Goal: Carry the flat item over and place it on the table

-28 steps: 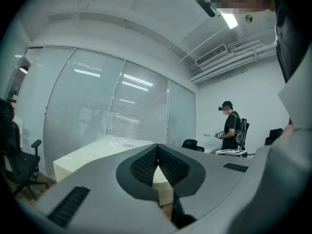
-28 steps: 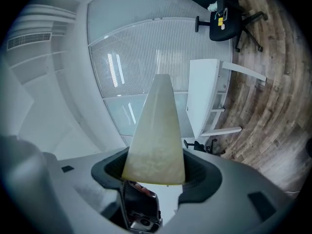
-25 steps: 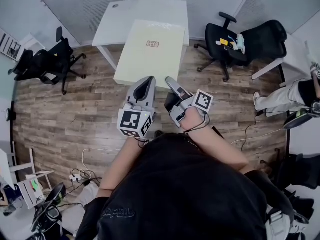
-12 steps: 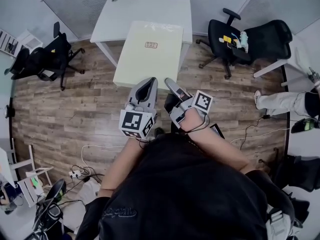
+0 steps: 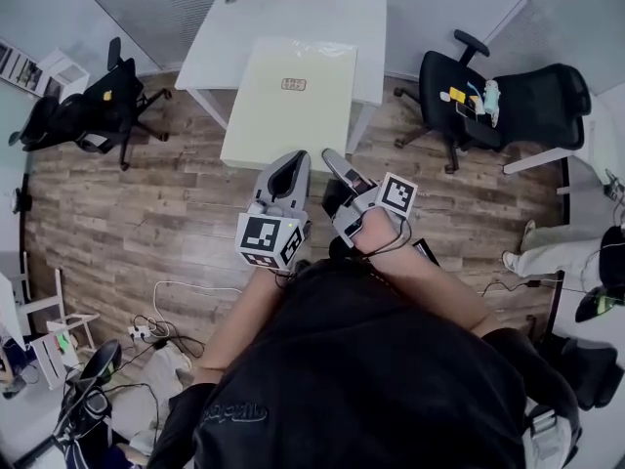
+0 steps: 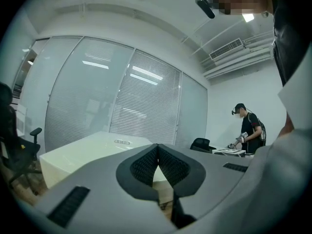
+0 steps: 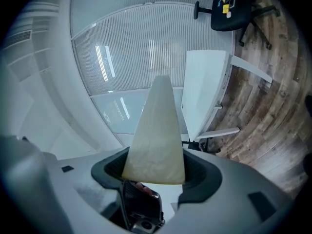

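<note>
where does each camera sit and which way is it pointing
Head view: on the person's head, steeply down at the cream board, white table, left gripper, right gripper, forearms, torso.
Left gripper view: on that gripper, along its shut tongs, across the board toward blinds.
Right gripper view: on that gripper, rolled sideways, along tongs clamped on the board, toward table and floor.
Shared: all show the board.

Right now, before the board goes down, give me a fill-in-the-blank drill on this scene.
1. The right gripper is ___ on the cream board.
2. In the head view, the board's far end overlaps the white ___.
3. The office chair to the right of that furniture is ___ in colour.
Missing words: shut; table; black.
</note>
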The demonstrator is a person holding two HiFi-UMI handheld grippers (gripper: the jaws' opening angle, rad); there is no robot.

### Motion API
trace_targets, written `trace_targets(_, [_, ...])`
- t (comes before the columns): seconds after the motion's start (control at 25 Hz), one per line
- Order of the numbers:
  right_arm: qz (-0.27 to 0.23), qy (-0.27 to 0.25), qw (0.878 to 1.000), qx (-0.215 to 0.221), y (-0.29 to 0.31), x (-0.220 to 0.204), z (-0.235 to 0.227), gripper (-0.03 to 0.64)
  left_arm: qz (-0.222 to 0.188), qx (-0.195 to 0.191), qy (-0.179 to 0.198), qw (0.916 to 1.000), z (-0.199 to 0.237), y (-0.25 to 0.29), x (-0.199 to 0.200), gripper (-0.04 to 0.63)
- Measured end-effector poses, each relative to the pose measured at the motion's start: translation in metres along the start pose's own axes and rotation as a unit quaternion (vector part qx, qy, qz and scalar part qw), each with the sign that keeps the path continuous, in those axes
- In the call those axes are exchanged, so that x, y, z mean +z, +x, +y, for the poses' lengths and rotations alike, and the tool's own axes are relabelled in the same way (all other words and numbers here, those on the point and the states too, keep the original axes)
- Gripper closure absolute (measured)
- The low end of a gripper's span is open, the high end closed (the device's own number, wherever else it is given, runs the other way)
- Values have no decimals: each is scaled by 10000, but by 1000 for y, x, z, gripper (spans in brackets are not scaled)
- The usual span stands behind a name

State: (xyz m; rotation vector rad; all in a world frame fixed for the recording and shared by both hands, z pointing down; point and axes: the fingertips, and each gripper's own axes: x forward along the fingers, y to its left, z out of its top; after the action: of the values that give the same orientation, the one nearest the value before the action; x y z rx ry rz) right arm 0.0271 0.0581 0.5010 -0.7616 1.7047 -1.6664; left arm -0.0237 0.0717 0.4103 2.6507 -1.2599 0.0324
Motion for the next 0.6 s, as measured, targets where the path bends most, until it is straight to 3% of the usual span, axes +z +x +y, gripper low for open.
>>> trace_targets(0.32, [305, -90, 9995, 57, 16, 84, 6, 319, -139, 107, 62, 9998, -13, 91, 12, 581])
trace_targets(0.6, [412, -21, 9991, 105, 20, 125, 5, 319, -87, 197, 110, 9997, -18, 133, 16, 581])
